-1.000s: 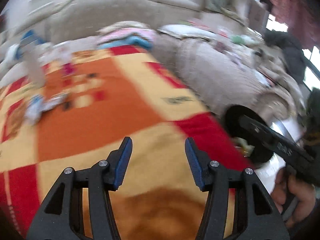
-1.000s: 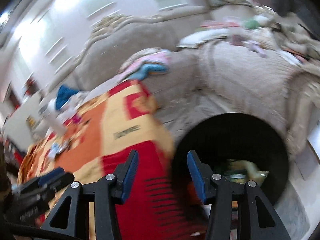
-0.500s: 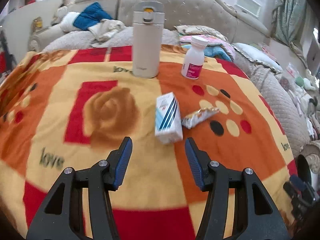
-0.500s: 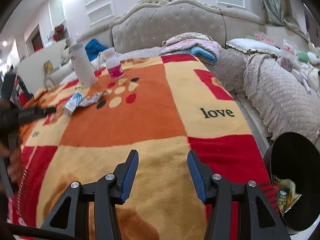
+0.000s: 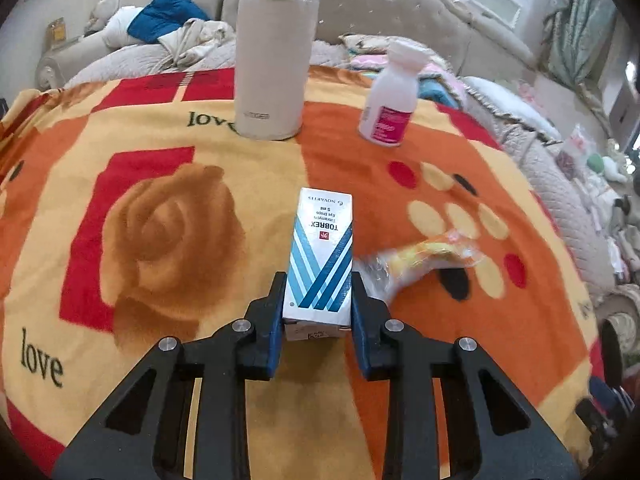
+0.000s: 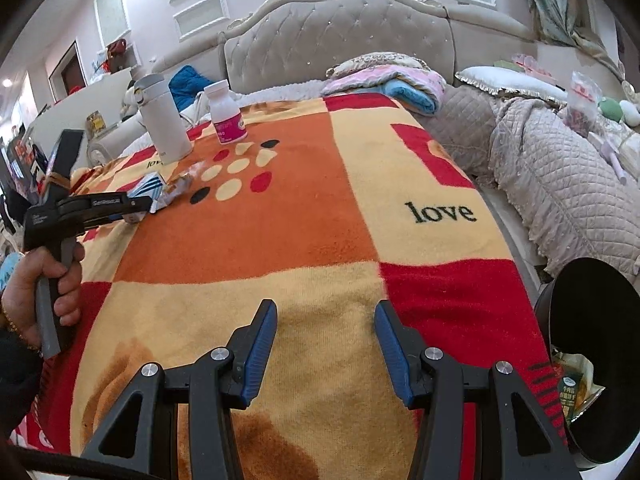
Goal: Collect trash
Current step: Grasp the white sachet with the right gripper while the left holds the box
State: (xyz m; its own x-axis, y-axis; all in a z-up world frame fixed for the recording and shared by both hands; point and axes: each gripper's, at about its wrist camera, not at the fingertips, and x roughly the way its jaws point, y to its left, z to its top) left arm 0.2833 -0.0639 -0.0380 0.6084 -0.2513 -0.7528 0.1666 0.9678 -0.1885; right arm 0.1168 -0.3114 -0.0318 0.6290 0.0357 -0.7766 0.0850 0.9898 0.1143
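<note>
A white and blue eye-drops box [image 5: 320, 256] lies on the orange and red blanket [image 5: 160, 152]. My left gripper [image 5: 318, 308] has its jaws closed against the near end of the box. A crumpled clear wrapper [image 5: 424, 258] lies just right of the box. In the right wrist view the left gripper [image 6: 136, 204] holds the box [image 6: 146, 190] at the far left, with the wrapper [image 6: 180, 186] beside it. My right gripper [image 6: 325, 344] is open and empty above the blanket's near part. A black trash bin [image 6: 588, 356] with trash inside stands at the lower right.
A beige thermos [image 5: 274, 48] and a white bottle with a pink label [image 5: 390, 100] stand upright on the blanket beyond the box. A tufted sofa [image 6: 340, 40] with pillows and clothes runs behind and to the right. The blanket's right edge drops toward the bin.
My left gripper has swung from the bin side to the box, moved in on it and closed around its near end. My right gripper has turned toward the blanket and stayed open.
</note>
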